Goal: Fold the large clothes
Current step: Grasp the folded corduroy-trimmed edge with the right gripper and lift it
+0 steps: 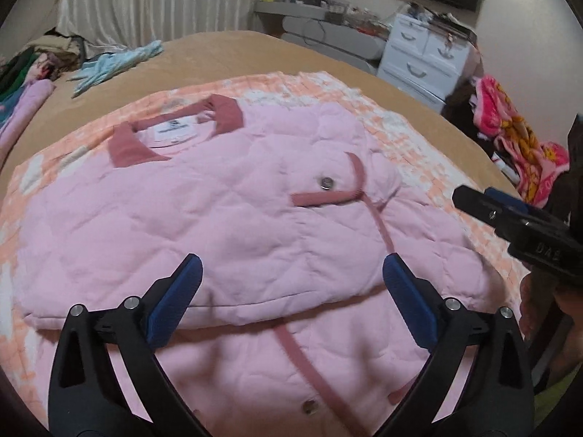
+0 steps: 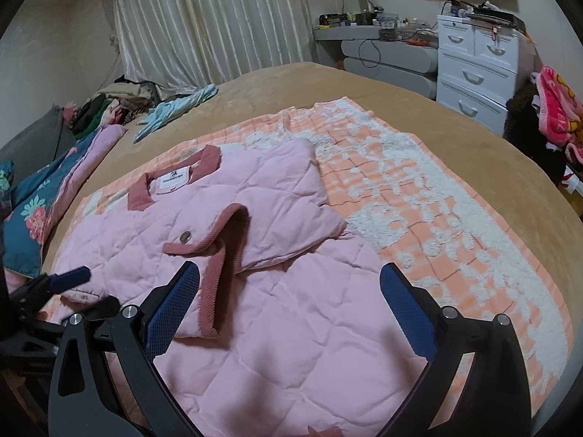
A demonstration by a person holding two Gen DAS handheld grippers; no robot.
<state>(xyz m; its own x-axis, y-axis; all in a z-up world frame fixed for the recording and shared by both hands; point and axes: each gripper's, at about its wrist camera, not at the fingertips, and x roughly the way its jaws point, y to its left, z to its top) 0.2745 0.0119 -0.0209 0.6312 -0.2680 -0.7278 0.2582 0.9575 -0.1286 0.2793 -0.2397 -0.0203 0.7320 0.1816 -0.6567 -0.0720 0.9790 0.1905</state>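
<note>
A pink quilted jacket (image 1: pixel 218 211) with a darker pink collar (image 1: pixel 226 109) and trim lies partly folded on an orange and white blanket (image 1: pixel 419 145). One side is folded over the front, with a snap button (image 1: pixel 326 182) showing. My left gripper (image 1: pixel 291 260) stands open just over the jacket's folded edge, nothing between its blue pads. My right gripper (image 2: pixel 290 267) is open too, above the jacket (image 2: pixel 291 327) near the trimmed flap. Each gripper shows at the edge of the other's view: the right one (image 1: pixel 470 200), the left one (image 2: pixel 96 289).
The blanket (image 2: pixel 419 218) lies on a tan bedcover (image 1: pixel 218 58). A light blue garment (image 1: pixel 116 62) and a pile of clothes (image 1: pixel 36 58) sit at the far left. A floral pillow (image 2: pixel 32 211) is left, white drawers (image 2: pixel 473 73) and a bright pink blanket (image 1: pixel 517 145) right.
</note>
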